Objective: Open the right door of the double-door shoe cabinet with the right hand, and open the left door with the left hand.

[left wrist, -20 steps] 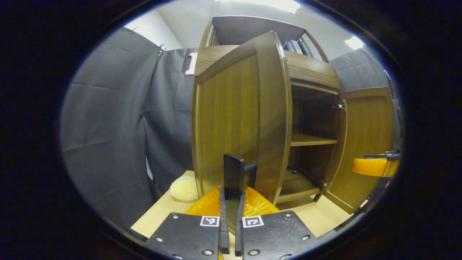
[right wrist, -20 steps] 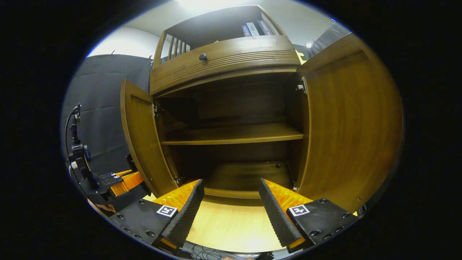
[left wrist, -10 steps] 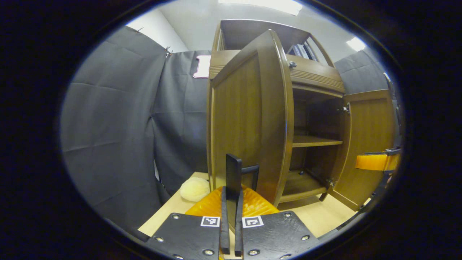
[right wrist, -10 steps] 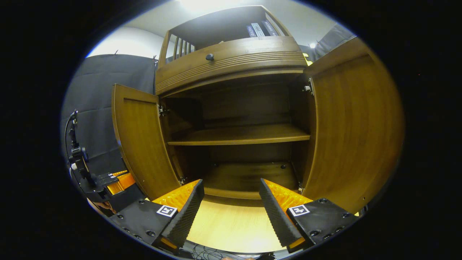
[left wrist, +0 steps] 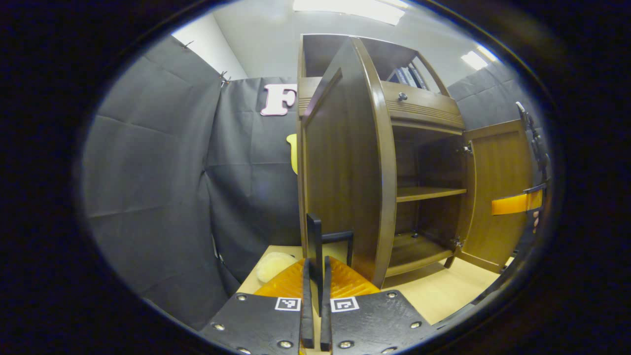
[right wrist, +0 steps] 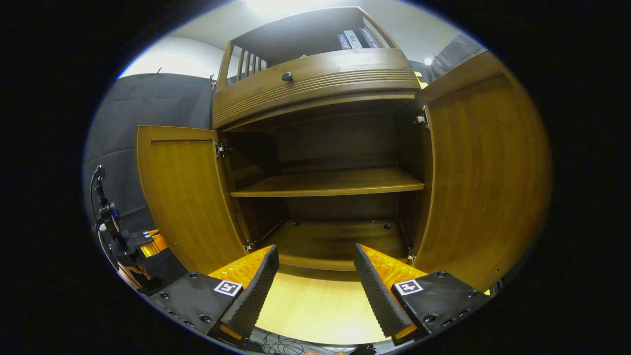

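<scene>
The left gripper's fingers are pressing together on the dark bar handle of the left door, with no gap showing between them and the handle. The right gripper is sitting with its jaws spread wide and gripping nothing, facing the open shoe cabinet over the pale wooden tabletop. Both doors are standing open: the left door is swinging out toward the black booth cloth, while the right door is angling outward on its hinges. The cabinet is glossy brown wood (grain running vertically on the door panels), showing one middle shelf, a ridged drawer front with a small round knob, and books on top. A pale fluffy lump is lying on the tabletop beside the cabinet
</scene>
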The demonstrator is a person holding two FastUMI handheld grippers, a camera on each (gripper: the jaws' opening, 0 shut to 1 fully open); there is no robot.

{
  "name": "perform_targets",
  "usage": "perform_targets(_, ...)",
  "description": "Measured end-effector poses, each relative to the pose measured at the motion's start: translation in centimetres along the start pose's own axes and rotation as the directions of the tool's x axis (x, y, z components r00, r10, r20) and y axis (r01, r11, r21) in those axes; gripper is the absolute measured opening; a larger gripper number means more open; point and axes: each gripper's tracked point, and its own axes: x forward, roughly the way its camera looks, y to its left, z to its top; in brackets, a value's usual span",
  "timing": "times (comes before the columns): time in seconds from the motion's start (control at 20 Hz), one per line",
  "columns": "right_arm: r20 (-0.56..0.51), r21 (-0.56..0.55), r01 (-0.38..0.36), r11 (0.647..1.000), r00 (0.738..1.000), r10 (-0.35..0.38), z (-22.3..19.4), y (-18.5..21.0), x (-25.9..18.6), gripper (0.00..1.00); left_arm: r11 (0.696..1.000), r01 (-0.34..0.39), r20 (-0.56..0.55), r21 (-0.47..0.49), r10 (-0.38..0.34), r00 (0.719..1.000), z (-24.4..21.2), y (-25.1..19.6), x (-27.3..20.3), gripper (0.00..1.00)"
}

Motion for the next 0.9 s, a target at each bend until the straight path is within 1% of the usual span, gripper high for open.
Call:
perform_targets(0.15, -0.01, -0.012, -0.004, 1.0, 1.0, 0.004, -0.1, 0.1, 0.1, 0.93, 0.998, 0.066, 0.0, -0.004, -0.066, 0.998, 0.1, 1.4, 0.4, 0.07)
perform_targets(0.3, -0.005, -0.015, -0.004, 1.0, 1.0, 0.004, 0.2, 0.0, 0.3, 0.93, 0.997, 0.065, -0.004, -0.03, -0.065, 0.998, 0.0, 3.6, 0.4, 0.07)
perform_targets(0.5, -0.001, -0.017, 0.007, 1.0, 1.0, -0.007, 0.6, -0.4, 0.6, 0.93, 0.996, 0.087, -0.023, -0.018, -0.087, 0.996, 0.0, 3.5, 0.8, 0.07)
perform_targets(0.7, 0.012, 0.0, 0.044, 0.999, 0.999, -0.044, 1.2, -1.9, 0.6, 0.93, 0.996, 0.089, -0.036, -0.012, -0.09, 0.995, -0.2, 4.1, 0.7, 0.07)
perform_targets(0.9, 0.022, 0.002, 0.082, 0.997, 0.996, -0.082, 1.5, -3.5, 0.4, 0.93, 0.995, 0.101, -0.057, 0.017, -0.1, 0.993, -0.5, 4.2, -0.3, 0.07)
